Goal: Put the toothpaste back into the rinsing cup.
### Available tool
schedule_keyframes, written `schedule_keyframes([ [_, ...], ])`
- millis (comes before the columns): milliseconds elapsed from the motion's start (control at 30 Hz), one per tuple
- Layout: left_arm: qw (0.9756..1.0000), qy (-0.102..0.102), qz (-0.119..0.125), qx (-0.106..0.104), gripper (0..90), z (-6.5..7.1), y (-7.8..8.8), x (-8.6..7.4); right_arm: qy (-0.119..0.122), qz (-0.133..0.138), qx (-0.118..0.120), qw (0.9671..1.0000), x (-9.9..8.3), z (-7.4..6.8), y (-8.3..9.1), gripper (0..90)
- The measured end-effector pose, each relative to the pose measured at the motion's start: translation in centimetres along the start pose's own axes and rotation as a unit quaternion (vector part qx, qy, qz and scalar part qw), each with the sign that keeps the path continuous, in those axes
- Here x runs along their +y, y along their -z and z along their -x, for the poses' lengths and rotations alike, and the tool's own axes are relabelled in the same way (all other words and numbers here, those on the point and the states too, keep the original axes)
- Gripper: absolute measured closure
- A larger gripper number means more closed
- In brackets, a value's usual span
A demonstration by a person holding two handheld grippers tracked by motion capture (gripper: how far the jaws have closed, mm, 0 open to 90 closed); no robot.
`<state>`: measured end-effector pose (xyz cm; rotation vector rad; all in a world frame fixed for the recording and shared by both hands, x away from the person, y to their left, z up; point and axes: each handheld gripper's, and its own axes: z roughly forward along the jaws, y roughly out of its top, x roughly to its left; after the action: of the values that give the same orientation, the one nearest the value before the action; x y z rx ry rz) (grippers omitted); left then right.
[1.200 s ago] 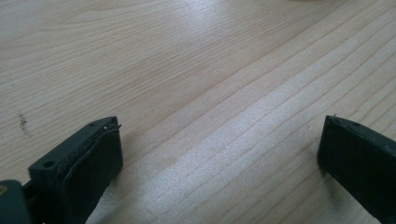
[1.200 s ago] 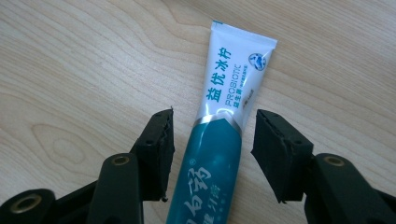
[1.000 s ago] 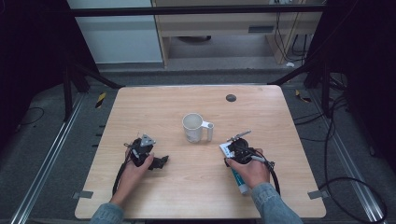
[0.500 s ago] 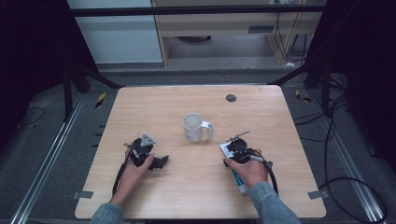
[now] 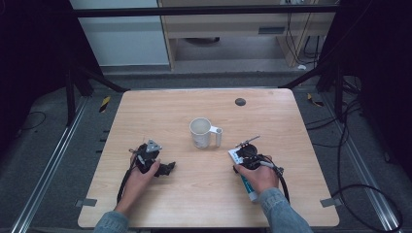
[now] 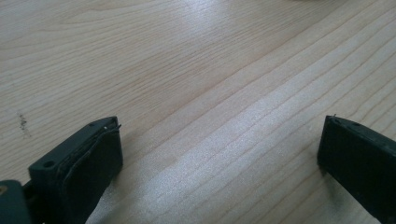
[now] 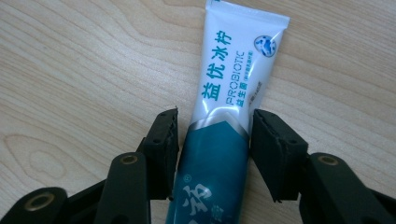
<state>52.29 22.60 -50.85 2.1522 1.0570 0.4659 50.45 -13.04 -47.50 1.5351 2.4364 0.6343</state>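
Right claw [image 7: 215, 140] is closing its jaws around the toothpaste tube [image 7: 229, 107] lying flat on the surface [image 5: 194, 194] near-right of the mug [image 5: 201, 133], pads flanking its middle for pickup, while left claw [image 6: 219, 154] is resting spread apart, empty.

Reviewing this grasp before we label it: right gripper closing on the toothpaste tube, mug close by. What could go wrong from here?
1. The right gripper has just been closing with the toothpaste tube between its jaws; the soft tube could squash or slip on lifting.
2. The jaws straddle mid-tube, so an end may droop once raised.
3. The mug stands close beyond the tube on the table; a swing that way may clip its handle.
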Motion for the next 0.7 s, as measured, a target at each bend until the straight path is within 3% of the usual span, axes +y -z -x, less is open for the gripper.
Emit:
schedule_keyframes([
  [700,1.0,0.0,0.0,0.0,0.0,-0.01,-0.01,0.01,0.015,-0.006,0.003,0.9999,0.19,0.07,-0.05,60.0],
])
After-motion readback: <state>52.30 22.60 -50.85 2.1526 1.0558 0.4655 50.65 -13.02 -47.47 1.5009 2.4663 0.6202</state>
